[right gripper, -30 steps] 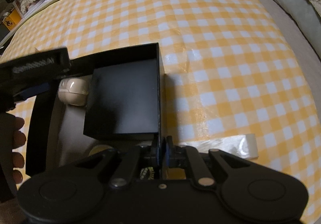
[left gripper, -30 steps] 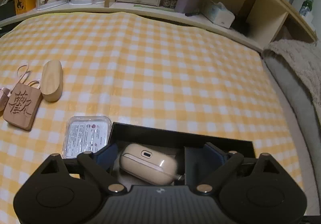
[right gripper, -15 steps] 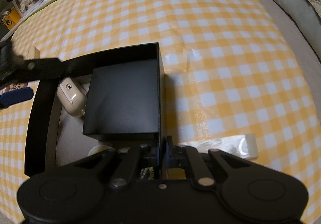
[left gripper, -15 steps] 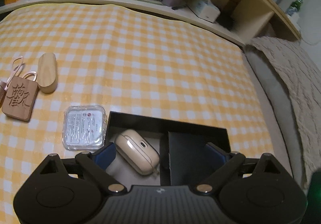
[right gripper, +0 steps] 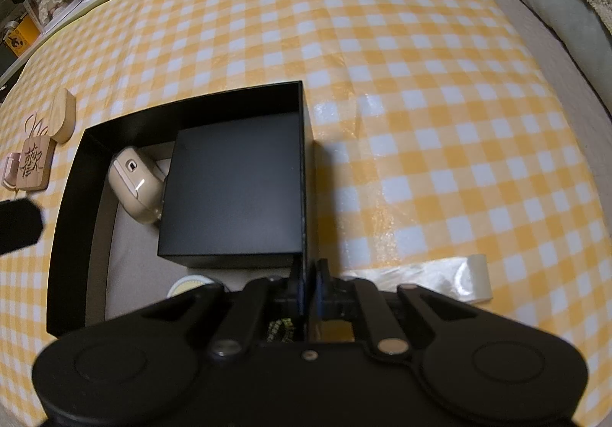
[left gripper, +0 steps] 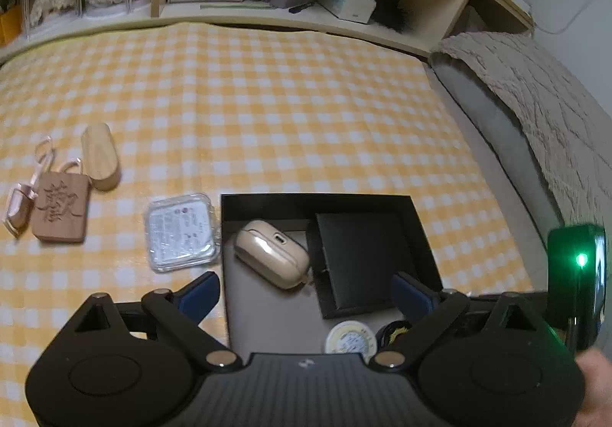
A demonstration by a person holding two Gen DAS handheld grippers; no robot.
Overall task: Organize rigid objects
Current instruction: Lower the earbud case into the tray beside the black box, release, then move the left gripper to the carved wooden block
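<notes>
Two sets of jaws are mine here. My left gripper (left gripper: 304, 293) hangs above the near edge of the shallow black cardboard tray (left gripper: 317, 199), its blue-padded jaws spread wide with nothing between them. My right gripper (right gripper: 308, 287) has its jaws pinched nearly together on the tray's thin right wall, gripping the card edge.

Inside the tray, on its pale grey floor, lies a smooth, glossy beige earbud case with rounded corners (left gripper: 271, 255), leaning against a matte black square box (left gripper: 361, 258) that fills the tray's right part. Near the tray's front sit a small round tin with a pale yellow printed lid (left gripper: 350, 341) and, beside it, a dark round thing I cannot make out.

The bench wears a yellow-and-white checked cloth (left gripper: 267, 113) with a faint sheen. Just left of the tray, nearly touching it, rests a clear plastic clamshell pack with a printed label (left gripper: 181, 234). Farther left lie a flat wooden tag carved with a character (left gripper: 61, 213), a plain rounded oval block of light wood (left gripper: 100, 161) and a small pink clip with a looped cord (left gripper: 17, 207). A strip of translucent tape (right gripper: 432, 276) holds the cloth's front edge by my right gripper.
</notes>
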